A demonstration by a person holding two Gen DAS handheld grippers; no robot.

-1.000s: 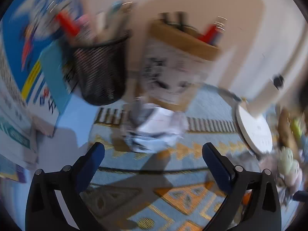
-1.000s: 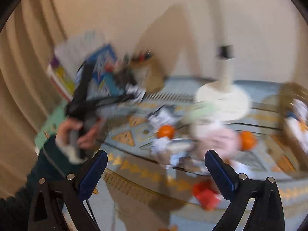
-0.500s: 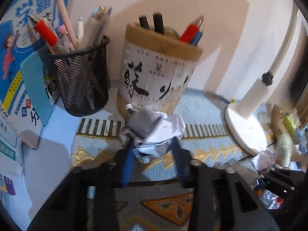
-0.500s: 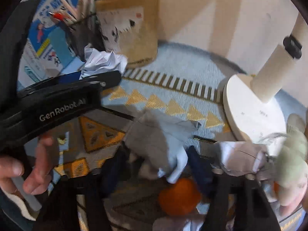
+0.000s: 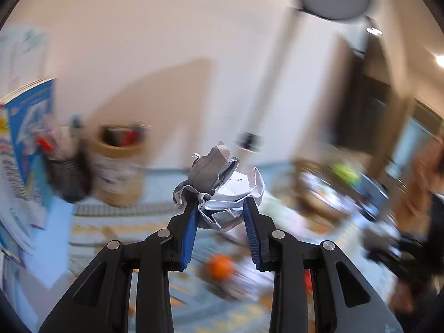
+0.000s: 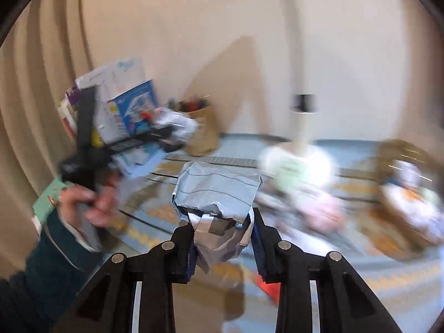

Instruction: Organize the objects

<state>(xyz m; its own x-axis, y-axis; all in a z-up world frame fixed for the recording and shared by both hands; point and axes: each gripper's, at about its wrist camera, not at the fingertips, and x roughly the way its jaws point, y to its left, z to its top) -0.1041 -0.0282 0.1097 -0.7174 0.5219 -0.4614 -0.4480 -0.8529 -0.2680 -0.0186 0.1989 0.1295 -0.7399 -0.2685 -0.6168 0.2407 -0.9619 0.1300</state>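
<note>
My left gripper (image 5: 220, 211) is shut on a crumpled ball of white and grey paper (image 5: 219, 191) and holds it in the air above the patterned table. My right gripper (image 6: 222, 222) is shut on a second crumpled grey-blue paper (image 6: 216, 194), also lifted off the table. The left gripper, with its paper, shows blurred in the right wrist view (image 6: 166, 130), held by a hand (image 6: 91, 202) at the left. Both views are motion-blurred.
A brown pen holder (image 5: 119, 163) and a black mesh pen cup (image 5: 69, 177) stand at the back left beside blue books (image 5: 27, 127). A white lamp's base (image 6: 299, 161) stands mid-table. An orange ball (image 5: 220, 266), soft toys and a basket (image 6: 410, 183) lie to the right.
Both grippers closed on their paper balls and have lifted them off the table. The views now look higher and further back from the pen holders.
</note>
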